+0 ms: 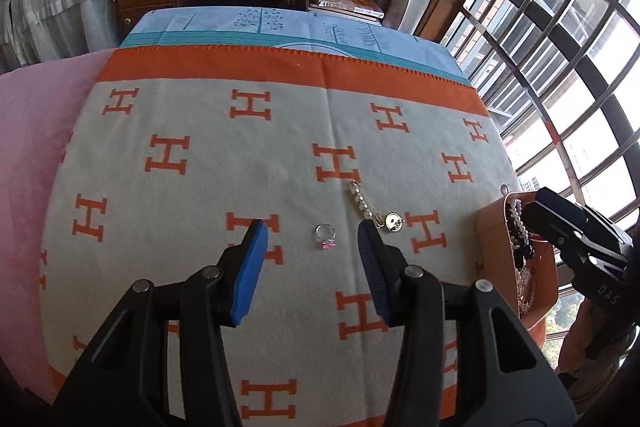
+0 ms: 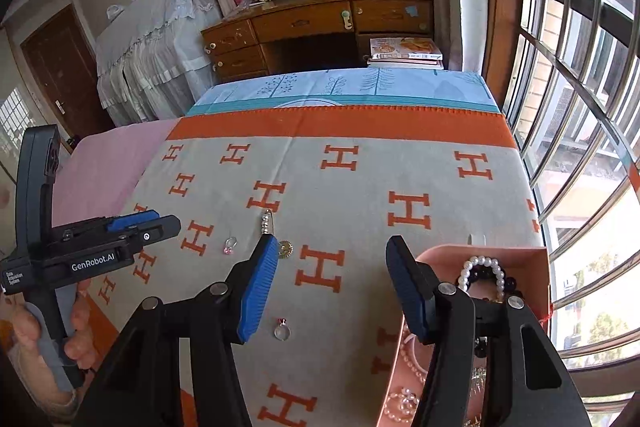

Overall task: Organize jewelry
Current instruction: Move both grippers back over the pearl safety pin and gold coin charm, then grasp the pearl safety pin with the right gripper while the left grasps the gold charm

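Bed by the window, covered with a grey blanket patterned in orange H's. It serves as the sorting surface, its pale felt showing up small pieces.

Loose jewelry lies spread out singly, presumably so each piece can be picked up alone:
- ring with a pink stone, directly ahead of the left hand-held gripper, between its two fingertips in that view though farther out and not touched.
- pearl pin lying lengthwise, its near end just beside a small gold brooch.
- a second ring, red-stoned, seen only from the right wrist, near the box and just beside the right gripper's left pad.

Box: pink-orange, open, at the window-side edge of the blanket. It already holds a pearl bracelet, dark beads and more strands lower down. Looks like the collecting point; several pieces in, four out.

Left hand-held gripper: jaws wide apart, empty, low over the blanket and squared up on the pink ring. My read: that ring is the next pick, and the spread is set to straddle it.

Right hand-held gripper: also spread open, holding nothing. It hangs at the box's near corner, right finger over the rim.

Risk as I judge it: thin rings on soft felt may press in or skid when the pads close.
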Motion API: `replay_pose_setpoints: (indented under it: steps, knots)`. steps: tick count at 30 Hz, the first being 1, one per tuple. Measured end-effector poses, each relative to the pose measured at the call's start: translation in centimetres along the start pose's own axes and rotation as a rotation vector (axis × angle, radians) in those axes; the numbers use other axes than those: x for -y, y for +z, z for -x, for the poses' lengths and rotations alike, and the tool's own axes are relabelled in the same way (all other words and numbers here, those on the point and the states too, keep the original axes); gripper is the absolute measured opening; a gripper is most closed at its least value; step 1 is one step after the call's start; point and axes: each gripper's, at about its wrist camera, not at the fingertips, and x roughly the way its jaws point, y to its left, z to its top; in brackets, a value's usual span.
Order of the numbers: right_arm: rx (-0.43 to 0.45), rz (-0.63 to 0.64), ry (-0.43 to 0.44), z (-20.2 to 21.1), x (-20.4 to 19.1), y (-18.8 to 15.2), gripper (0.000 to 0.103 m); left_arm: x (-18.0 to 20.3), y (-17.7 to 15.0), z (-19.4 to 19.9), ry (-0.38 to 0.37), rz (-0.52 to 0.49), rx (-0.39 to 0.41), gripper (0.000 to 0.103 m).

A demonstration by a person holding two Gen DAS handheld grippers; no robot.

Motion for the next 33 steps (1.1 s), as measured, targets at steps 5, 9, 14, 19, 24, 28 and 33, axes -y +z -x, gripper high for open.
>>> replay_pose_setpoints:
  steps: [5, 9, 14, 19, 24, 28, 33]
  knots:
    - [-0.079, 0.026, 0.044, -2.9, -1.4, 2.4, 0.057, -1.0, 2.7, 0.3, 0.040, -0.039, -0.011, 0.044]
    - [-0.166, 0.062, 0.069, -6.1, -2.6, 3.4, 0.049, -0.7, 3.9, -1.2, 0.025, -0.067, -0.073, 0.044]
    - [-0.257, 0.092, 0.093, -10.1, -4.0, 3.4, 0.038, -0.5, 4.0, -4.2, 0.015, -0.069, -0.149, 0.044]
    - [-0.313, 0.097, 0.097, -13.7, -5.2, 3.4, 0.033, -1.2, 4.0, -4.9, 0.021, -0.049, -0.151, 0.044]
    - [-0.372, 0.117, 0.101, -16.6, -6.5, 3.2, 0.033, -2.9, 3.9, -5.7, 0.009, 0.020, -0.184, 0.044]
    - [-0.402, 0.139, 0.082, -18.4, -7.5, 3.1, 0.033, -3.8, 3.5, -6.2, 0.005, 0.045, -0.199, 0.044]
    - [-0.401, 0.190, 0.042, -19.4, -8.8, 2.8, 0.033, -4.1, 3.3, -6.7, -0.005, 0.062, -0.211, 0.044]
